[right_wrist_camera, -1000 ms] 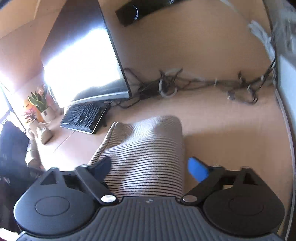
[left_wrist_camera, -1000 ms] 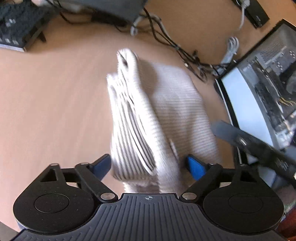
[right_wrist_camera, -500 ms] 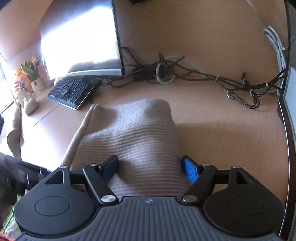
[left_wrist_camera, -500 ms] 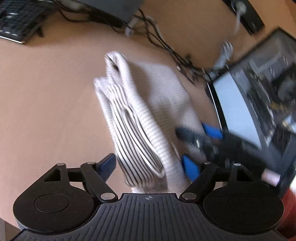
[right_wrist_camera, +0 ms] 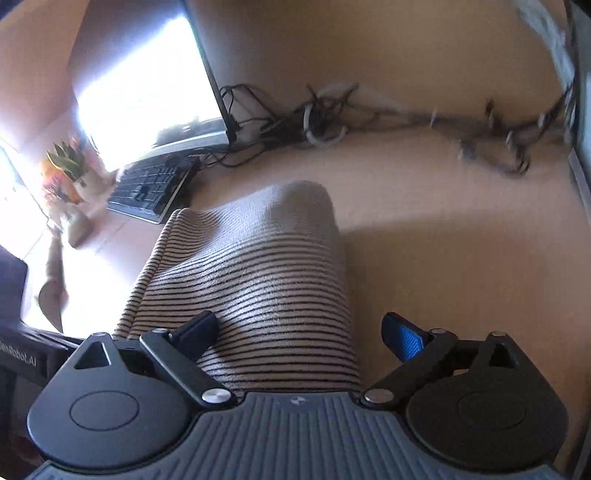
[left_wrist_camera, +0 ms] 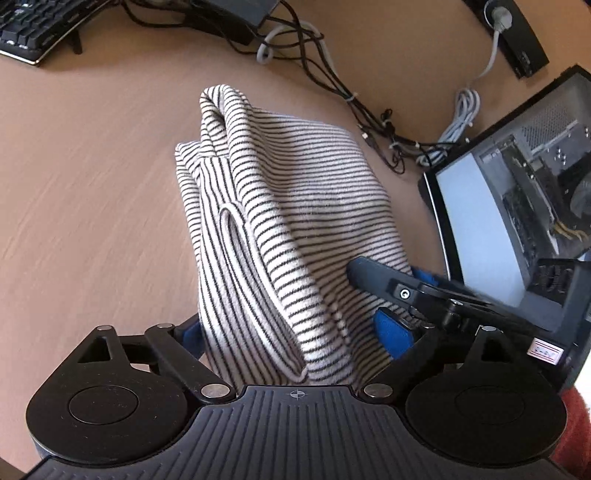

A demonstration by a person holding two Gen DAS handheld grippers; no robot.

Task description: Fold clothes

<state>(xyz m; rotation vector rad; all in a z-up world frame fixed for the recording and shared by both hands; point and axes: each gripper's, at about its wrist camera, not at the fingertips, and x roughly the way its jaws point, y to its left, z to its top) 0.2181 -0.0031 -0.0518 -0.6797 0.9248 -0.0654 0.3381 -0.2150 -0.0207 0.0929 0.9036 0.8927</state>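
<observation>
Striped garment [left_wrist_camera: 295, 206]: white knit with thin dark stripes, folded into a thick bundle, lying on the tan wood-grain bench [left_wrist_camera: 85, 192] and running from the centre of the left wrist view down to its lower middle. Layered folded edges show along the bundle's left side; a rounded fold sits at its upper end. Left gripper [left_wrist_camera: 291, 334]: jaws spread wide, one blue pad at either side of the bundle's near end, the cloth filling the gap between them; whether the pads touch the cloth cannot be told. Right gripper [left_wrist_camera: 402, 291]: enters the left wrist view from the lower right, its dark finger lying over the bundle's right edge. In the right wrist view the same gripper [right_wrist_camera: 301, 332] has its jaws spread, the left finger over the striped cloth and the blue right pad over bare bench, clear of the garment's edge. Garment in that view fills the lower centre, its far end humped. Other items: keyboard [left_wrist_camera: 33, 26], upper left; tangle of cables [left_wrist_camera: 332, 77], top centre; open computer case [left_wrist_camera: 524, 177], right edge; monitor [right_wrist_camera: 147, 81], upper left of the right wrist view; potted plant [right_wrist_camera: 68, 162], left edge.
</observation>
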